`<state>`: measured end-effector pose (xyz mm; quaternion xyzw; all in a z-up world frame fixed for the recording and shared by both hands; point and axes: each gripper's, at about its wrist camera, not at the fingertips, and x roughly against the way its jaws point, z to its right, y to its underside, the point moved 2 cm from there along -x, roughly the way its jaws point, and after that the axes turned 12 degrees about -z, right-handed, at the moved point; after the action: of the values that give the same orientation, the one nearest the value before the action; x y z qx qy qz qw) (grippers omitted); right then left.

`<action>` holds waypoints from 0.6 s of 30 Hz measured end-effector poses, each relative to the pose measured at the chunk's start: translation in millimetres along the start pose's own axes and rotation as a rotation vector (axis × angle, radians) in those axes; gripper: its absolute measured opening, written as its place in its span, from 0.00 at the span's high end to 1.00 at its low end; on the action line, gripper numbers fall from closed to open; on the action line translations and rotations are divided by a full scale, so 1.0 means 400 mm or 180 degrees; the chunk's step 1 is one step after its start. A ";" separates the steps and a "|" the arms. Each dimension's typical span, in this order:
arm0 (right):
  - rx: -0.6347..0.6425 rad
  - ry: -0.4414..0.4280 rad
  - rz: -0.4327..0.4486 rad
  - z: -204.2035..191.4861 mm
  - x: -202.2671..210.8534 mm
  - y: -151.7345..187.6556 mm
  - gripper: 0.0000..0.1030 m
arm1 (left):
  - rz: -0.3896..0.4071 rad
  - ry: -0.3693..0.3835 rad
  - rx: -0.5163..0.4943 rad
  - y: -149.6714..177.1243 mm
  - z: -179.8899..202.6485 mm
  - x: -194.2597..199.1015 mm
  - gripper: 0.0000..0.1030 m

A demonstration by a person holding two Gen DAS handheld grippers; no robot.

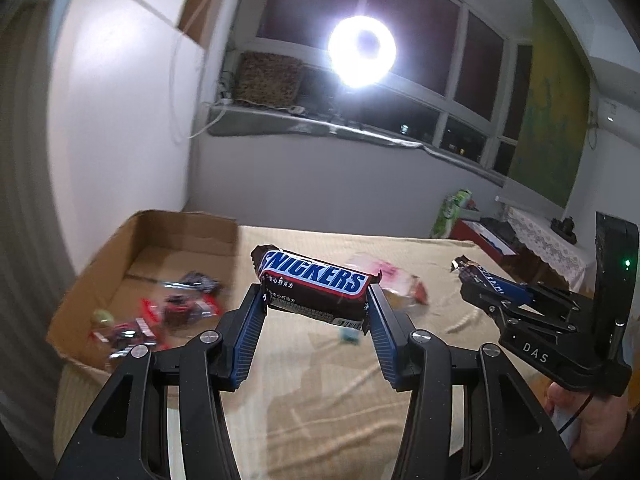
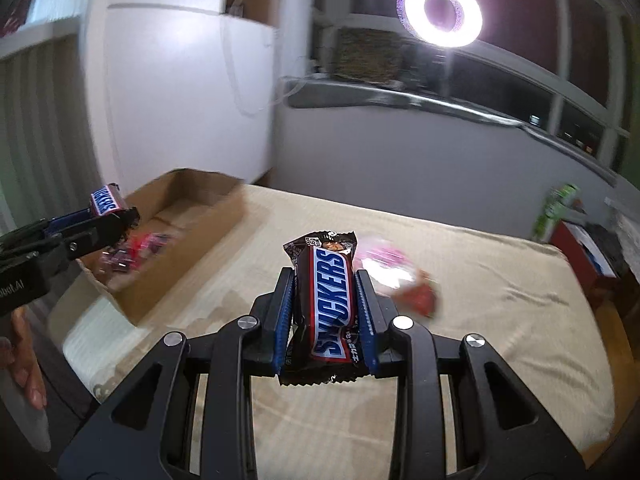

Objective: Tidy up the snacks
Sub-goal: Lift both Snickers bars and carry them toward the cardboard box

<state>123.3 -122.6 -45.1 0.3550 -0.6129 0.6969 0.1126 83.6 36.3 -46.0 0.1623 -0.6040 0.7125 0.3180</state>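
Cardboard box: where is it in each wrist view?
Left wrist: cardboard box at left middle, open, snacks inside, on the beige cloth.
Right wrist: cardboard box at left of centre, partly behind the other hand-held gripper.
Shared landmark: ring light above.

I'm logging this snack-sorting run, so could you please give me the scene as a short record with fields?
left gripper: shut on a Snickers bar, held crosswise
right gripper: shut on a second Snickers bar, held lengthwise
cardboard box: open, on the left, wrapped snacks inside
beige cloth: covers the surface
pink-and-red packet: lies loose on the cloth, blurred
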 end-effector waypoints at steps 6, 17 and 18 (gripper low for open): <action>0.0493 -0.0444 0.0036 -0.246 -0.083 -0.111 0.71 | 0.0092 -0.0349 0.0253 0.006 -0.178 0.056 0.52; 0.0800 -0.0729 0.0074 -0.397 -0.135 -0.162 0.71 | 0.0160 -0.0723 0.0521 0.021 -0.323 0.127 0.52; 0.0797 -0.0738 0.0059 -0.397 -0.144 -0.166 0.71 | 0.0155 -0.0706 0.0507 0.020 -0.320 0.124 0.52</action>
<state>147.5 56.5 -29.4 0.4386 -0.5334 0.7232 -0.0104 61.0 171.8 -49.3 0.2502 -0.5808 0.7433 0.2180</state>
